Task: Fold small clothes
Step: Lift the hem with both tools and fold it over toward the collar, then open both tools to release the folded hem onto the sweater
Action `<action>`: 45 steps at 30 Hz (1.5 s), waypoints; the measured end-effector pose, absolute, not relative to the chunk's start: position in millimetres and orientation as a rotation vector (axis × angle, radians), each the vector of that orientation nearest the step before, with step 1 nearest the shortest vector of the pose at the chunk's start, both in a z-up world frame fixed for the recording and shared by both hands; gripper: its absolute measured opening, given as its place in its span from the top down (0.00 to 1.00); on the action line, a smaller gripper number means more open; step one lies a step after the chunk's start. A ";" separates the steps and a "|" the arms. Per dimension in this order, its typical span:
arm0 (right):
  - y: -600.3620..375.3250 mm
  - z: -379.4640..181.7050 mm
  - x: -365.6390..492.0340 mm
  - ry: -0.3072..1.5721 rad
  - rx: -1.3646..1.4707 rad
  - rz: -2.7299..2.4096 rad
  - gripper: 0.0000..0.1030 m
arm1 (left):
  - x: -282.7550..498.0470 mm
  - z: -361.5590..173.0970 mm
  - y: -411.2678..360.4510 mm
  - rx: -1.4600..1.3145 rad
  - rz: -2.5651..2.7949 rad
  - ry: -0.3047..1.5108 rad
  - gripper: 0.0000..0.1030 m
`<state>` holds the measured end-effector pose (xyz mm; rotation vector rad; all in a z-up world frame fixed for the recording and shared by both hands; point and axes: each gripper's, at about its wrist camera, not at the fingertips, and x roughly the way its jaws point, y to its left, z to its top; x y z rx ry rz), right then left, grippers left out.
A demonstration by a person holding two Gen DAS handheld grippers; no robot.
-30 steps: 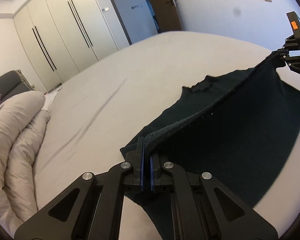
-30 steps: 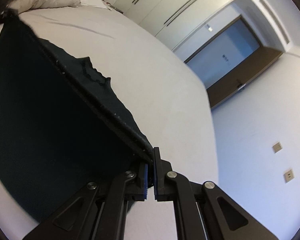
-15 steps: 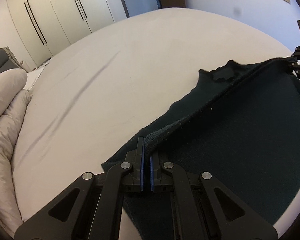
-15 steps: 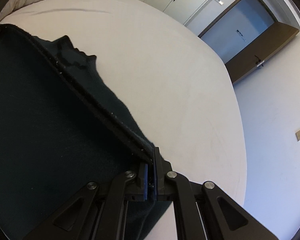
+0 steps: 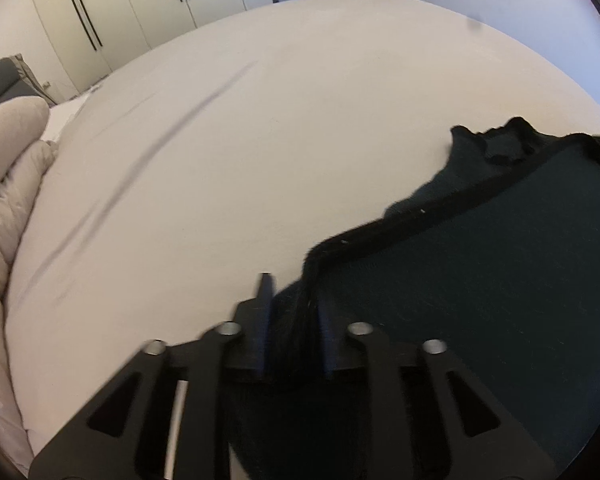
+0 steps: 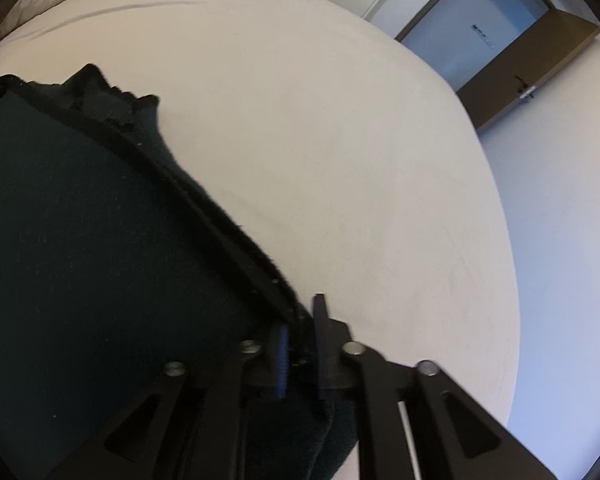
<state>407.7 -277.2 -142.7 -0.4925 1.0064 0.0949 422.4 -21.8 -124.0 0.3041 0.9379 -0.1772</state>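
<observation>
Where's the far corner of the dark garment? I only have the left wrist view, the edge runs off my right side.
Observer: It ends between the fingers of the right hand-held gripper, whose jaws are opening; the dark garment edge lies between them.
Operator: Anything past that gripper on the bed?
Observer: Just bare bed sheet out to the edge, then a wall with a brown door standing open.
Operator: And my side?
Observer: The left hand-held gripper is opening too, with the hem bunched between its fingers.
</observation>
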 end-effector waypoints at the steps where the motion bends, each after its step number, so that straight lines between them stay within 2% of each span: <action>1: -281.4 -140.8 407.1 1.000 -0.485 0.068 0.55 | 423.7 -122.1 -18.7 0.292 -0.160 0.931 0.49; 2: -287.9 -138.1 407.4 1.000 -0.456 0.043 0.46 | 424.7 -119.6 -14.7 0.280 -0.137 0.920 0.27; 3: -295.9 -135.0 408.2 1.005 -0.411 0.024 0.31 | 425.4 -116.2 -9.0 0.267 -0.109 0.899 0.22; 4: -307.6 -131.8 408.5 1.017 -0.341 0.012 0.26 | 426.6 -112.8 -2.8 0.252 -0.089 0.882 0.22; 11: -348.1 -124.4 394.7 1.069 -0.107 0.020 0.23 | 432.4 -99.1 34.0 0.128 0.006 0.855 0.22; 15: -373.8 -132.5 396.2 1.146 0.068 0.040 0.08 | 428.0 -101.4 37.6 0.121 0.018 0.857 0.22; 22: -424.2 -153.9 403.7 1.272 0.493 0.023 0.01 | 384.9 -75.6 44.8 0.105 -0.019 0.802 0.22; 28: -468.9 -157.2 402.4 1.242 0.668 -0.100 0.02 | 369.2 -62.6 42.0 0.077 -0.022 0.766 0.22; 30: -474.1 -152.1 399.7 1.247 0.548 -0.210 0.07 | 362.2 -54.5 52.8 0.035 0.011 0.735 0.22; 32: -473.8 -139.2 392.1 1.177 0.501 -0.203 0.08 | 354.1 -45.6 71.1 -0.034 0.043 0.699 0.22; 34: -472.8 -122.6 380.4 1.074 0.558 -0.101 0.22 | 343.7 -38.5 92.2 -0.101 0.068 0.668 0.22; 36: -461.1 -111.0 375.5 1.044 0.506 -0.023 0.24 | 336.4 -35.6 109.7 -0.157 0.084 0.658 0.22; 38: -448.8 -106.5 372.2 1.023 0.455 0.061 0.31 | 330.7 -37.4 124.3 -0.213 0.084 0.670 0.22; 42: -424.3 -117.0 368.6 1.068 0.365 0.117 0.34 | 319.5 -40.4 139.1 -0.265 0.064 0.683 0.22; 45: -418.9 -128.0 379.5 1.107 0.424 0.069 0.35 | 313.6 -43.5 127.1 -0.247 0.016 0.688 0.22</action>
